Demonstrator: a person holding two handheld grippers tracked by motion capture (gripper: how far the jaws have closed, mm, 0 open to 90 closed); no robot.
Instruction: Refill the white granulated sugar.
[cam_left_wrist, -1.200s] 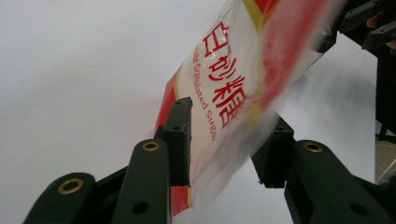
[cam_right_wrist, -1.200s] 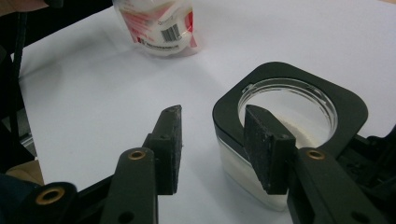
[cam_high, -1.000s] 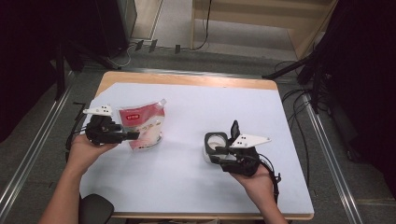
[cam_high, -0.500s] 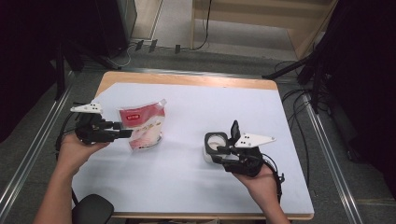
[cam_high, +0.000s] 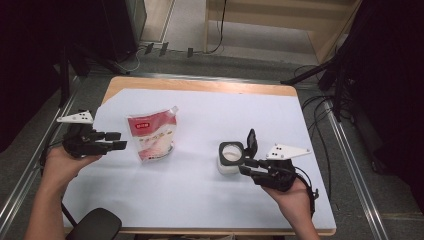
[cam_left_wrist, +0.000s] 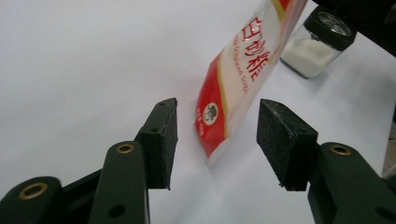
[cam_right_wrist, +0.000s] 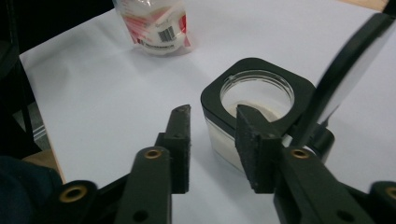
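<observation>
The open jar (cam_high: 231, 156) holds white powder; the left gripper (cam_high: 120, 141), jaws just opening, empty, has backed off the pouch (cam_high: 151, 136), while the right gripper (cam_right_wrist: 212, 140), jaws just closing, grips nothing.

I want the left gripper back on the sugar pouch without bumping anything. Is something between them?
Nothing visible does. The left gripper, jaws just opening and empty, faces the sugar pouch across bare white table; the jar sits beyond the pouch.

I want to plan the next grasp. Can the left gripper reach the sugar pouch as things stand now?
Probably yes. The left gripper is open, its jaws having just been opening, and the sugar pouch stands right ahead with bare white table cover between them.
</observation>
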